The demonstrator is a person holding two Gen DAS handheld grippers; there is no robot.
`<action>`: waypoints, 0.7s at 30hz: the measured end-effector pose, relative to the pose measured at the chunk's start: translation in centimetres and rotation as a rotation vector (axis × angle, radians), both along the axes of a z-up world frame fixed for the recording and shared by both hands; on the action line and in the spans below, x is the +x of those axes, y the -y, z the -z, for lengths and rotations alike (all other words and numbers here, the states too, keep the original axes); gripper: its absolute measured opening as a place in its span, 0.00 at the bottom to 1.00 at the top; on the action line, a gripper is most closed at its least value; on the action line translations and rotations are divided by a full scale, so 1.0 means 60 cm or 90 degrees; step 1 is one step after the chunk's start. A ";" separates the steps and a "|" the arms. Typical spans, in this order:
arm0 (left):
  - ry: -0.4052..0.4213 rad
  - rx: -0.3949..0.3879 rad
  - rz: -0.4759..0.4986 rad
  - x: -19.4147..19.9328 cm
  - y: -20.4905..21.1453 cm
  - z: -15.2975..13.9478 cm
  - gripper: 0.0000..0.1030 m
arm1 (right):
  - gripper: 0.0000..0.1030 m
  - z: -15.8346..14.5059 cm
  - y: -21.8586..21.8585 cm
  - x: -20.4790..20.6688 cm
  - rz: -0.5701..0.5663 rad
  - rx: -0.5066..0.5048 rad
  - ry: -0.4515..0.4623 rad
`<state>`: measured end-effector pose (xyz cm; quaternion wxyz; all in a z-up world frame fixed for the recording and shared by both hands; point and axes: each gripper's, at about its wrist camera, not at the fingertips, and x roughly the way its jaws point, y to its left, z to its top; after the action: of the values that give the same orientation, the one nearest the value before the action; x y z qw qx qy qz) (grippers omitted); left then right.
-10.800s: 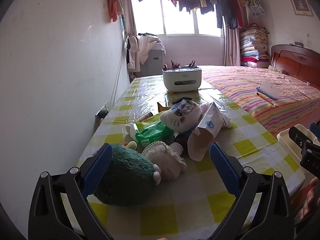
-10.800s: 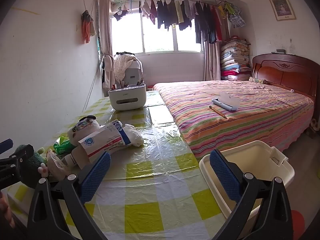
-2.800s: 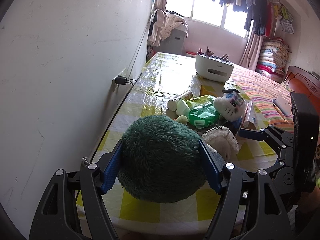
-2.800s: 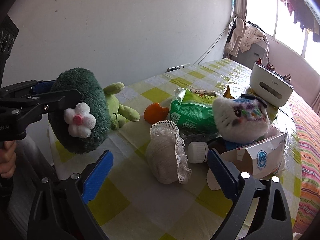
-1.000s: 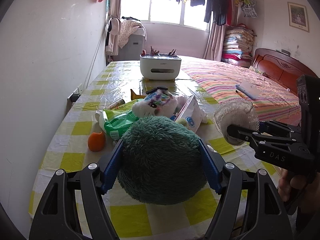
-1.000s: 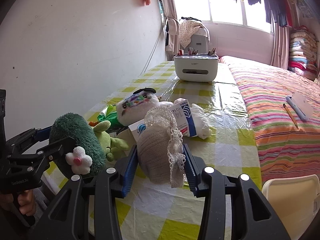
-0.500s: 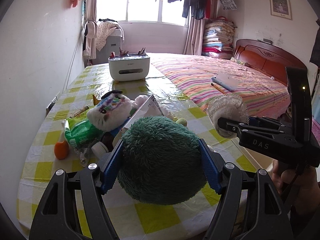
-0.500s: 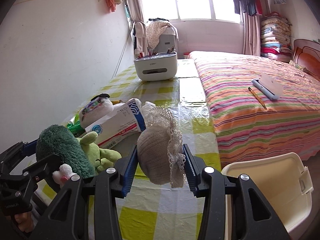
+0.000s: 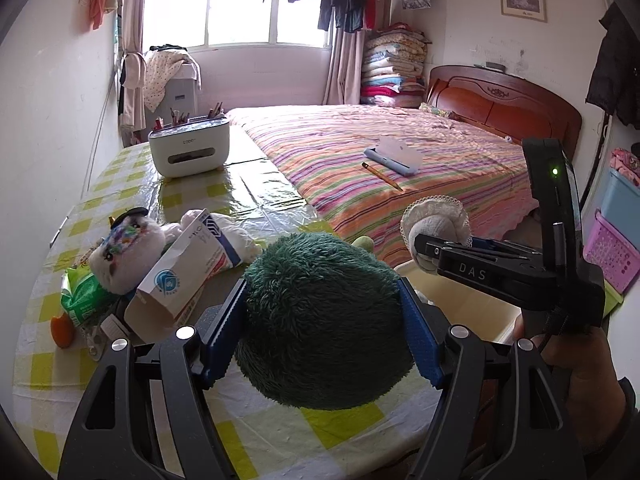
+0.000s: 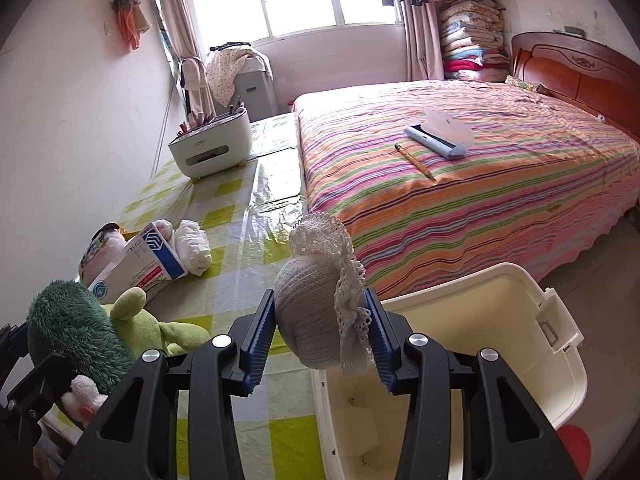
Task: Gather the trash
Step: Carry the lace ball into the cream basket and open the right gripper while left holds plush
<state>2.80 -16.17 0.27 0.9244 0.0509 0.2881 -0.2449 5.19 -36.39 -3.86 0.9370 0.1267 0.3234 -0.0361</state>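
My left gripper (image 9: pixel 320 332) is shut on a dark green plush toy (image 9: pixel 324 320), held above the table's front edge; the toy also shows at the left of the right wrist view (image 10: pixel 76 332). My right gripper (image 10: pixel 318 338) is shut on a white lace-trimmed cloth cap (image 10: pixel 320 312), held over the near rim of a cream plastic bin (image 10: pixel 500 344). The cap (image 9: pixel 436 224) and bin (image 9: pixel 468 304) also show in the left wrist view. The bin looks empty inside.
On the yellow checked table (image 9: pixel 192 192) lie a white cat plush (image 9: pixel 124 248), a paper carton (image 9: pixel 184 276), a green packet (image 9: pixel 78 300), an orange piece (image 9: pixel 62 330) and a white organiser box (image 9: pixel 190 152). A striped bed (image 10: pixel 460 184) stands right of the table.
Both grippers have swung right with their loads. The cap now hangs over the bin's near rim, and the green plush has come closer to the bin.
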 end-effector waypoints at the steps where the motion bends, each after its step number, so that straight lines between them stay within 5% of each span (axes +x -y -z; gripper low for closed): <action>1: 0.000 0.001 0.006 0.001 0.009 0.000 0.69 | 0.41 0.000 0.008 -0.002 0.009 0.002 -0.001; 21: -0.019 0.040 0.084 0.032 0.152 0.019 0.69 | 0.43 0.008 0.113 -0.017 0.118 0.050 -0.032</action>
<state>4.73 -25.28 -0.88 0.8997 0.0950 0.3056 -0.2968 4.16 -43.15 -4.33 0.9155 0.1918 0.3350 -0.1133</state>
